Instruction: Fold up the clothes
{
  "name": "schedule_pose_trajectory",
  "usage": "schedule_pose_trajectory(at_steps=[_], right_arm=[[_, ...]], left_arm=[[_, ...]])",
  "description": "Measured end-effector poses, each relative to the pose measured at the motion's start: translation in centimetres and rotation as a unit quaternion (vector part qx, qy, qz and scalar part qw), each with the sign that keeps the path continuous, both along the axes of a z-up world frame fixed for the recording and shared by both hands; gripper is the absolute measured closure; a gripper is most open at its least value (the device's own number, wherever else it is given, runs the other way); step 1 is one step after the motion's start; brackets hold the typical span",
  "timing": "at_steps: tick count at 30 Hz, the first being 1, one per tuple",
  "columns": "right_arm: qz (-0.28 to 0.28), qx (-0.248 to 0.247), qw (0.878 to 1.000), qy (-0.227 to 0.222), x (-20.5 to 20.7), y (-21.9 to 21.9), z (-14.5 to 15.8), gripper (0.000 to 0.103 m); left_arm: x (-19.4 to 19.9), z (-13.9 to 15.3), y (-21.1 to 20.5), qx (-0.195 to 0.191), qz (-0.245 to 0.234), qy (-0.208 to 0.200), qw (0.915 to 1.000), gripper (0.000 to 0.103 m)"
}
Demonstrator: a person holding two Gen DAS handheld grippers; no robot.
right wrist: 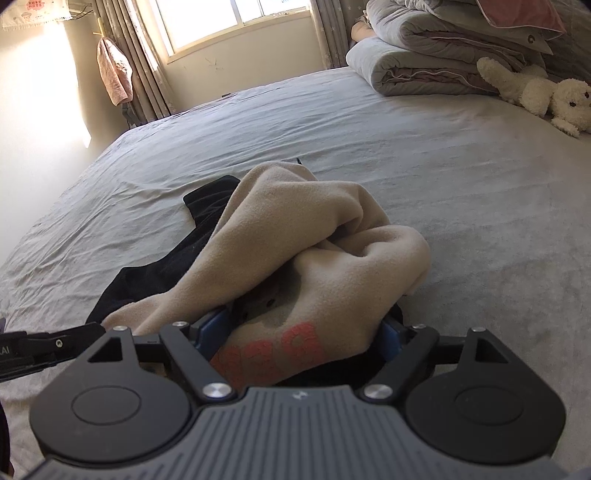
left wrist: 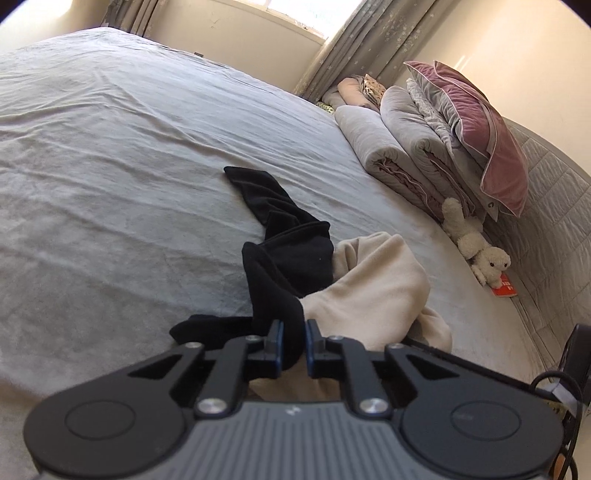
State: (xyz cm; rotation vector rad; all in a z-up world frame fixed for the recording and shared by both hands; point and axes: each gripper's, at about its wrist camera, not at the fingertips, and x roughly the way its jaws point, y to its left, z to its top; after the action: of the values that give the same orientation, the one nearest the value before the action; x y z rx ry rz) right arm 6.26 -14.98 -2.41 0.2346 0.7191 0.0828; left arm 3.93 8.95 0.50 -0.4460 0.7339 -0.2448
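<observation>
A black garment [left wrist: 288, 258] lies stretched and crumpled across the grey bed sheet [left wrist: 110, 166]. My left gripper [left wrist: 294, 328] is shut on its near end, and the dark cloth hangs pinched between the blue pads. A beige fleece garment [left wrist: 373, 280] with red lettering sits bunched beside and partly over the black one. In the right wrist view the beige garment [right wrist: 295, 229] fills the gap of my right gripper [right wrist: 304, 325], whose jaws stand wide apart around the heap. The black garment [right wrist: 207, 206] shows from under its left side.
Folded grey quilts [left wrist: 399, 147] and a pink pillow [left wrist: 480, 122] are stacked at the bed's right end. A white plush toy [left wrist: 476, 247] and a red booklet [left wrist: 504, 290] lie beside the padded headboard. A window with curtains [right wrist: 236, 22] is beyond the bed.
</observation>
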Motion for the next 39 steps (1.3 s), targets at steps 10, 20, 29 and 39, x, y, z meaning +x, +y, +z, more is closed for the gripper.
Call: schedule_pose_trajectory(at_steps=[10,20,29,39], right_arm=[[-0.026,-0.030,0.998,-0.054,-1.1,0.1,1.3,0.019],[-0.053,-0.033,0.996,-0.060,0.2,-0.1,0.6,0.019],[-0.036,-0.030,0.998,-0.044,0.7,2.1,-0.7,0.019],[-0.018,-0.048,0.998,-0.046,0.3,2.9,-0.8,0.019]], left_arm=[[-1.3,1.6,3.1,-0.004,0.067,-0.032,0.9973,0.093],[-1.8,1.7,8.0,-0.001,0.119,-0.027,0.9925,0.094],[-2.1,1.5,9.7,0.008,0.134,-0.015,0.9908,0.093],[-2.2,1.5,9.5,0.018,0.138,-0.013,0.9902,0.093]])
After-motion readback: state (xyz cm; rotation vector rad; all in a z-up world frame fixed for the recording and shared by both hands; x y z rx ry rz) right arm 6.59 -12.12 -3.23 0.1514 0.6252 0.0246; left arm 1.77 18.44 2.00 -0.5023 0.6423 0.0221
